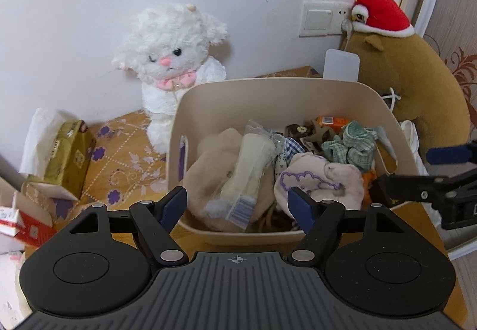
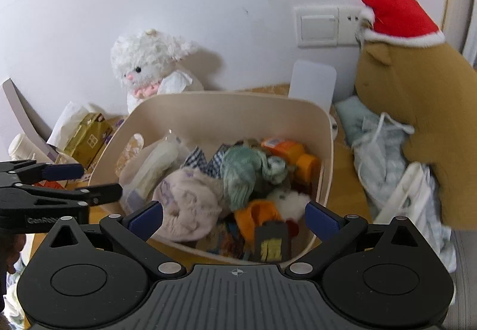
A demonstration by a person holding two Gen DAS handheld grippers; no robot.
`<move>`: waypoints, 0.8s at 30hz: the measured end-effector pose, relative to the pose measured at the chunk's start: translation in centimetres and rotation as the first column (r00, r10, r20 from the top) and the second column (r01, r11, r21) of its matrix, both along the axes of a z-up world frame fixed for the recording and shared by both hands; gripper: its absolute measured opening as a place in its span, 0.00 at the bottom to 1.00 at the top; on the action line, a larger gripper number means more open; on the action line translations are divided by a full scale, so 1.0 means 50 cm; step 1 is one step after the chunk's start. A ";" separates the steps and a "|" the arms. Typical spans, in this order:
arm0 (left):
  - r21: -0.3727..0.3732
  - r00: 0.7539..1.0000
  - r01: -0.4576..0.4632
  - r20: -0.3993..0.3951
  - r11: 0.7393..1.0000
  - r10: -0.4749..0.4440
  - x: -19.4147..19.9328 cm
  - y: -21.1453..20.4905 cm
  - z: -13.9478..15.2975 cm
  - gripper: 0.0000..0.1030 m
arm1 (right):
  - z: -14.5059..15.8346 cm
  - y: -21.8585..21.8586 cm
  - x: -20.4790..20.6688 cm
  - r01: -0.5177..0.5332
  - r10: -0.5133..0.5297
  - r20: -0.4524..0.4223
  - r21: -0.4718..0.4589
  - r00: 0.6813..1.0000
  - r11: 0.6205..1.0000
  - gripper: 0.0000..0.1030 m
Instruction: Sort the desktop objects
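Observation:
A beige bin (image 1: 268, 85) stands on the patterned desk, full of loose things. Inside lie a clear packet with a white item (image 1: 250, 163), a pale cloth with purple stitching (image 1: 316, 180), a green checked cloth (image 1: 354, 142) and an orange box (image 1: 331, 120). My left gripper (image 1: 237, 195) hovers open above the bin's near-left side, nothing between its pads. My right gripper (image 2: 234, 210) is open wide over the bin (image 2: 226, 97), above the pale cloth (image 2: 187, 204) and an orange piece (image 2: 259, 213), holding nothing. Each gripper shows in the other's view: right gripper (image 1: 417, 172), left gripper (image 2: 98, 180).
A white plush cat (image 1: 173, 61) leans on the wall behind the bin. A brown plush with a red hat (image 1: 411, 85) fills the right corner, pale blue cloth (image 2: 375, 145) at its foot. A gold tissue box (image 1: 68, 157) and red-white carton (image 1: 26, 228) sit left.

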State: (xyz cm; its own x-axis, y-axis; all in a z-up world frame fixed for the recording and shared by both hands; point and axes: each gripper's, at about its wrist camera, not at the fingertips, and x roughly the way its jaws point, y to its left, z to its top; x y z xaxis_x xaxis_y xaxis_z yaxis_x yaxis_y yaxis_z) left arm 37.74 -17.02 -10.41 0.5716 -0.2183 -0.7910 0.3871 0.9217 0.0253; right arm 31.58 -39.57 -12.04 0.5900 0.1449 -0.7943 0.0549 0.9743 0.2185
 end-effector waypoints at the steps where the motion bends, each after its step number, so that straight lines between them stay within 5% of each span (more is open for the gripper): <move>1: -0.002 1.000 -0.003 0.004 1.000 0.003 -0.007 0.005 0.006 0.74 | 0.002 0.003 -0.006 0.003 -0.003 -0.003 -0.008 1.000 1.000 1.00; 24: -0.053 0.994 -0.044 0.098 0.998 0.049 -0.233 0.151 0.171 0.79 | 0.151 0.172 -0.174 -0.061 0.077 0.096 -0.160 0.992 0.985 1.00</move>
